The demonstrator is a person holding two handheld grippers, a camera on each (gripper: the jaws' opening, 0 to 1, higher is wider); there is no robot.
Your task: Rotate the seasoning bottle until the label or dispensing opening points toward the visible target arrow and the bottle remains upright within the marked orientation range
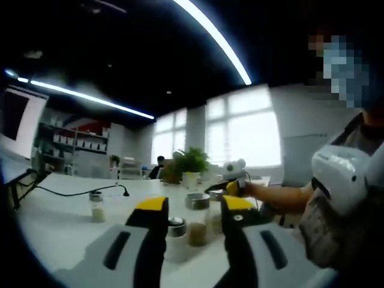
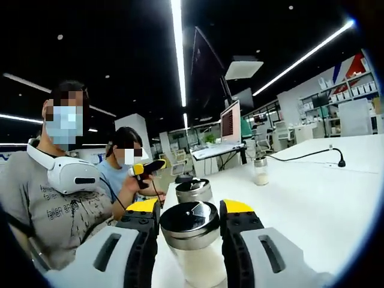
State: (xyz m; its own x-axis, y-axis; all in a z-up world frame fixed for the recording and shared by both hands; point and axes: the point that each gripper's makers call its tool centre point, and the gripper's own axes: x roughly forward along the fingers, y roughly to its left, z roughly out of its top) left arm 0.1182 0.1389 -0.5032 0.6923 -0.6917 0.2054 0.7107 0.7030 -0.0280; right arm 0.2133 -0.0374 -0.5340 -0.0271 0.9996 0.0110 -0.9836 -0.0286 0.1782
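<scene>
1. The right gripper (image 2: 191, 223) is bracketing a seasoning bottle (image 2: 193, 243) between its yellow-tipped jaws; the jaws are sitting just beside the metal cap on both sides, but whether they are truly pinching it I cannot tell.
2. The left gripper (image 1: 193, 211) is standing released, with two more bottles showing in the gap between its jaws: a white-filled jar (image 1: 176, 238) close in and a brown-filled jar (image 1: 198, 230) just beyond it.
3. No target arrow or orientation mark is showing in either view, so the turn direction is having to be judged from the cap's dispensing face alone.
4. To do the step well, I would be closing on the bottle body just under the cap, keeping the jaws level, and turning about the bottle's own axis so it is not tipping.
5. A second metal-capped bottle (image 2: 193, 190) is standing directly ahead of the right gripper, near the held one; a wide swing is likely to be knocking it.
6. The white table (image 2: 312, 198) is lying open to the right of the right gripper, out toward a small far jar (image 2: 260, 171) and a black cable (image 2: 312, 155).
7. To the left of the right gripper the table edge is close, with seated people just past it, so that side is offering little room.
</scene>
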